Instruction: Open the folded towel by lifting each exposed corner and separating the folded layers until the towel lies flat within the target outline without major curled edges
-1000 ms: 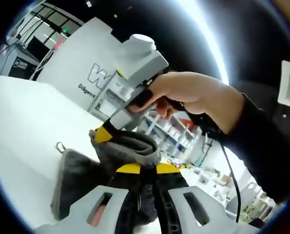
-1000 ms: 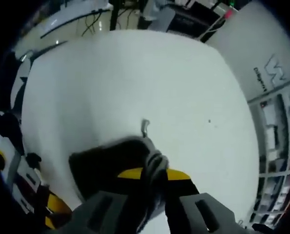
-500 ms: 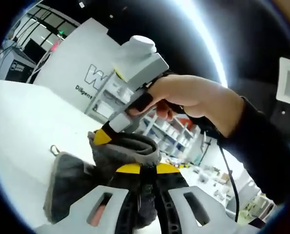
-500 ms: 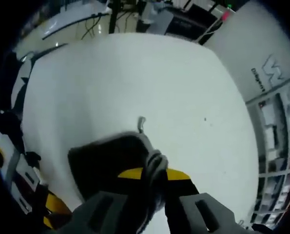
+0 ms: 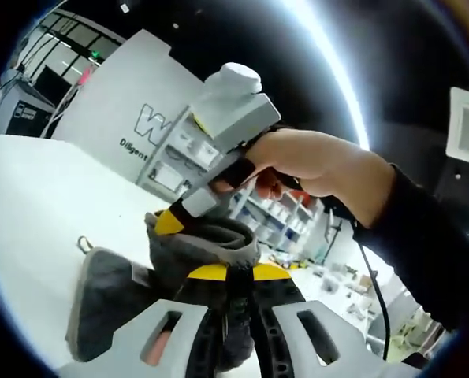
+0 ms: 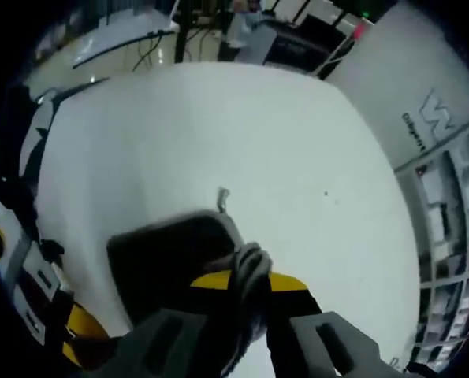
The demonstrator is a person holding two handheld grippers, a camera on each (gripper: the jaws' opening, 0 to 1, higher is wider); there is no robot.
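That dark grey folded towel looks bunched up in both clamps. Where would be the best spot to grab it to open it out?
Probably the free corner of the dark grey towel beside the small hanging loop. It lies loose on the white table, so a gripper could come in low from the table side. The right gripper and the left gripper pinch only a bunched edge.

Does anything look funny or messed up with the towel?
The grey towel is not flat at all. It is bunched into a crumpled lump, with one edge pinched in the left hand-held gripper and another in the right hand-held gripper. A small hanging loop sticks out from one corner over the white table. Nothing looks torn.
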